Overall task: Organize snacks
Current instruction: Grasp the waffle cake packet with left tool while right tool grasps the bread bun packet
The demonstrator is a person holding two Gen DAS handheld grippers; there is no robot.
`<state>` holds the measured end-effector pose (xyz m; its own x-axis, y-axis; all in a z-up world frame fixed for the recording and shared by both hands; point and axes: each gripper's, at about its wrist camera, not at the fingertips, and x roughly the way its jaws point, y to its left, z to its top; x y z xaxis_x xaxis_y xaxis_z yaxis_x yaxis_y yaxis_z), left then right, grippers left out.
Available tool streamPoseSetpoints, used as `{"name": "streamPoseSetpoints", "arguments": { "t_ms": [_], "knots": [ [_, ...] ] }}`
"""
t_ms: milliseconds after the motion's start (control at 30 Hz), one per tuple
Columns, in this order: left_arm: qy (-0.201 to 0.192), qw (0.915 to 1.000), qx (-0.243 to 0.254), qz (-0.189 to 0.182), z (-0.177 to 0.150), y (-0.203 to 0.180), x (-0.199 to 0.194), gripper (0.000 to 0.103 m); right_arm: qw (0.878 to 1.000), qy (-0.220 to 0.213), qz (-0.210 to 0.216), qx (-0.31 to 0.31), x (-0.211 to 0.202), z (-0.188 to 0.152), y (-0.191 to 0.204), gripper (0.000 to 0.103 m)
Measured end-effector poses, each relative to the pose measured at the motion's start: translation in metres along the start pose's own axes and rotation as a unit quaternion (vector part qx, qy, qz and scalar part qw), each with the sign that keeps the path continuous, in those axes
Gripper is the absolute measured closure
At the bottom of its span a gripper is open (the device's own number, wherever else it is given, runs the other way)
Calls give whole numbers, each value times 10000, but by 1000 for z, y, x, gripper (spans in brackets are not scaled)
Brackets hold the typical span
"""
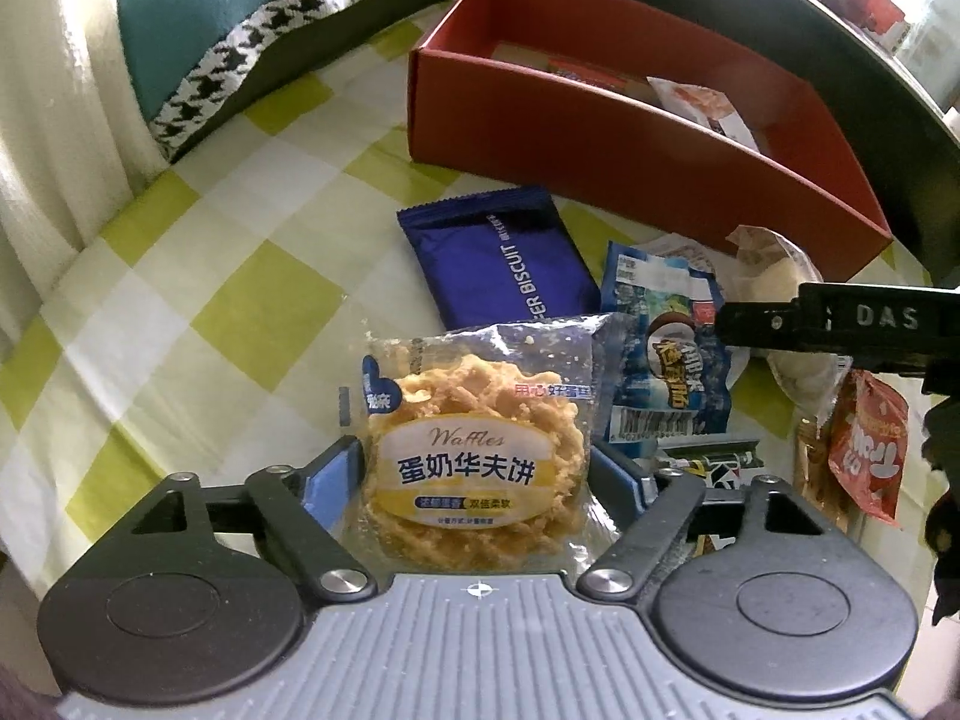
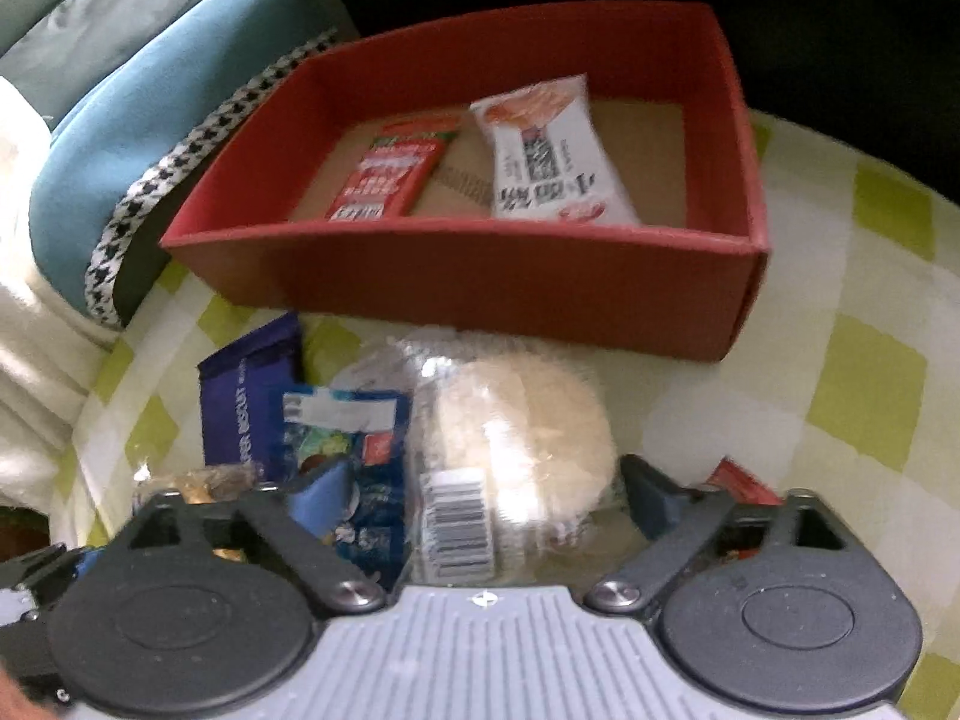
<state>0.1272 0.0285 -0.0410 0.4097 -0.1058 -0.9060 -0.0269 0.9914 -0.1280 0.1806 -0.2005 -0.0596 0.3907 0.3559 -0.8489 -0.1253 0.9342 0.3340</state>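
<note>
Task was partly done. The red box (image 2: pixel 468 276) sat at the far side of the counter (image 1: pixel 198 276) and held two packets: a red one (image 2: pixel 390 180) on the left and a white one (image 2: pixel 552 156) to its right. The rest of the box floor looked bare.

Still out on the counter, near side of the box: blue biscuit pack (image 1: pixel 504 258), blue-and-white packet (image 1: pixel 666 360), waffle pack (image 1: pixel 474 456), pale round bun in clear wrap (image 2: pixel 516 444), a red pouch (image 1: pixel 870 456) at far right, plus a black-and-white packet (image 1: pixel 714 462), mostly hidden.

Left gripper (image 1: pixel 477 468) had the waffle pack between its fingers, pads apparently against the wrapper; judged gripped, pack low over the pile or resting on it.

Right gripper (image 2: pixel 480 492) was wide open, straddling the bun, pads apart from it. Frame was blurred.

Estimate: two in, at least six to go.
</note>
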Motion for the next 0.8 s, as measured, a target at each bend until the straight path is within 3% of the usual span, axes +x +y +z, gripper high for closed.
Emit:
{"name": "streamPoseSetpoints", "arguments": {
  "t_ms": [267,367,400,600,800],
  "knots": [
    [99,9998,-21,157,-3,3,9,7,9995,43,-199,-251,1,-3,8,0],
    [87,9998,-14,180,-2,2,9,10,9988,17,-386,-289,-5,-5,10,18],
    [76,9998,-4,185,-2,2,8,12,9990,11,-387,-224,-8,-6,8,32],
    [-84,9996,136,231,-1,-5,-1,22,9968,-142,-676,-414,-25,-15,12,39],
    [-76,9999,23,112,1,-2,-7,23,9966,-354,-618,-418,-50,-21,17,41]
  ]
}}
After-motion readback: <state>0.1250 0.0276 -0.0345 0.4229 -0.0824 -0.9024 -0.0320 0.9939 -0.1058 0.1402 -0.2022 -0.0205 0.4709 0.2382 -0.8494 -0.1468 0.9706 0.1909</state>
